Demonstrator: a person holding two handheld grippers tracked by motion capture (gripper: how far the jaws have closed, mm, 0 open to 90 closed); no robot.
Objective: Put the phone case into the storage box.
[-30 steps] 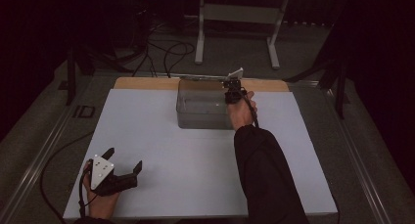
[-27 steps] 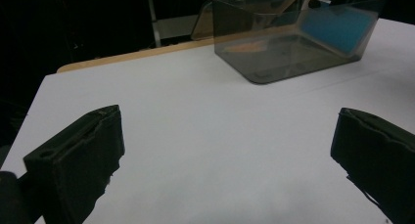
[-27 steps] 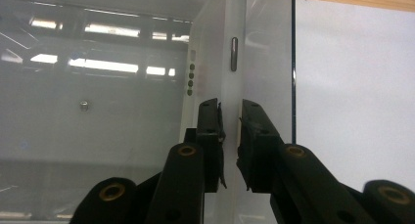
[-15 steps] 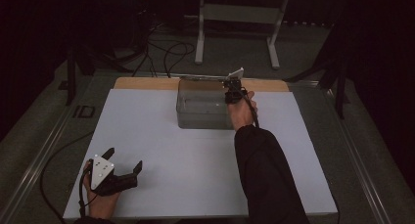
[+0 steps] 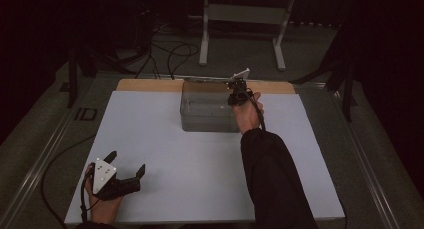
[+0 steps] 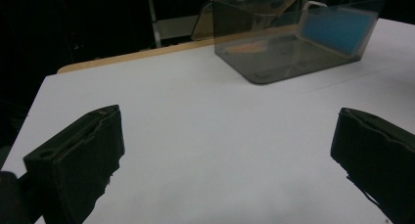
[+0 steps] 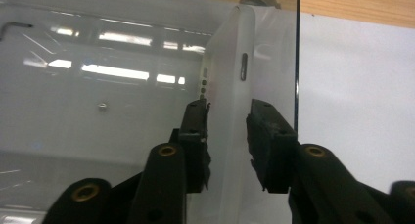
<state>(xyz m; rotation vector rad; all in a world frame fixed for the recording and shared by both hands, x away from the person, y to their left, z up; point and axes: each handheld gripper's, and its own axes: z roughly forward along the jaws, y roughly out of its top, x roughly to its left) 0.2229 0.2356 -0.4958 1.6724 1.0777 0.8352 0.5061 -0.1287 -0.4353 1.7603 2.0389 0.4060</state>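
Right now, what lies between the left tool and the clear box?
Nothing: in the left gripper view, bare white table runs from the open left tool to the clear box.

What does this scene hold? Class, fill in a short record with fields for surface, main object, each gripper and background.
surface: white table top
main object: clear plastic box, toward the far edge
right gripper: astride the box's right wall, jaws have just been opening, pads off the wall
left gripper: open, nothing between its jaws, near corner of the table
background: metal stand and cables on the floor

Dim room, dark surroundings, overhead light glare on clear plastic
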